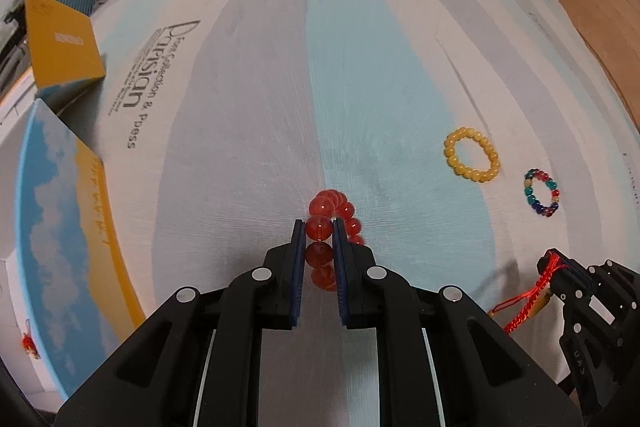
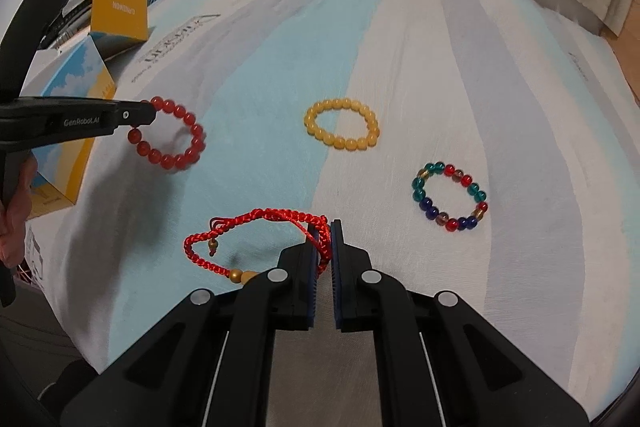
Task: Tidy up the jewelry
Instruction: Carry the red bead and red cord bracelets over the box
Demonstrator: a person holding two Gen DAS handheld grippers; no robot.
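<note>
Bracelets are seen spread over a striped bed sheet [image 2: 400, 39] printed in pale blue, grey and white. A red bead bracelet [image 1: 326, 223] is pinched between the narrow jaws of the left tool [image 1: 316, 227], hanging clear of the sheet at the left of the right wrist view, where part of a hand [image 2: 14, 211] is glimpsed on the handle. A red braided cord bracelet [image 2: 260, 223] with gold beads is clamped in the fully closed right tool [image 2: 325, 227], its loop trailing to the left. A yellow bead bracelet [image 2: 342, 123] is left lying flat near the middle of the sheet, and a multicoloured bead bracelet [image 2: 450, 195] lies apart to its right. An open yellow and sky-blue box [image 1: 60, 163] is shown at the left edge, its lid [image 1: 60, 39] raised.
</note>
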